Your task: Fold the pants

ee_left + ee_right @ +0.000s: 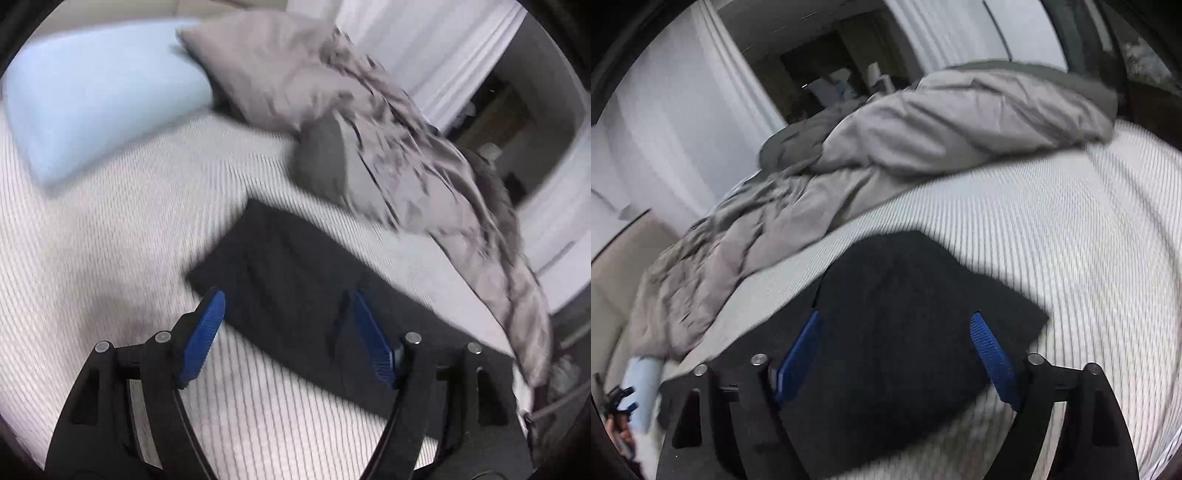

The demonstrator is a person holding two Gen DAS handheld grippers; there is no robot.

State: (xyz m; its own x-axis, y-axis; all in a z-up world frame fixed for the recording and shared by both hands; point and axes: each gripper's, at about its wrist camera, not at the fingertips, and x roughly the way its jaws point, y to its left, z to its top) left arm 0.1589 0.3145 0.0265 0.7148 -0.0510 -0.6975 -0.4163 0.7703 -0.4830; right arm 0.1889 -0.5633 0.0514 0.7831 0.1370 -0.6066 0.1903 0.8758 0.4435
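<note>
1. We see the pants (295, 280) lying flat on the bed (110, 258), a black, roughly rectangular folded shape on the white ribbed cover; in the right wrist view the same pants (905, 332) fill the lower middle of the frame.
2. Our left tongs (288, 310) hang just above the near edge of the pants with both blue pads spread wide apart, and nothing is held between them (the right pad (373, 347) overlaps the black cloth in the picture, but we cannot tell whether it touches).
3. Our right tongs (897, 325) are likewise spread wide, one blue pad on either side of the pants' end, with no cloth pinched between them.
4. Beyond the pants, a rumpled grey duvet (424, 166) is heaped along the far side of the bed; in the right wrist view the duvet (923, 125) runs across the upper frame.
5. A grey pillow (266, 70) lies beside a light blue pillow (96, 99) at the head of the bed, well apart from the pants.
6. White curtains (424, 40) hang behind the bed (both views are blurred).
</note>
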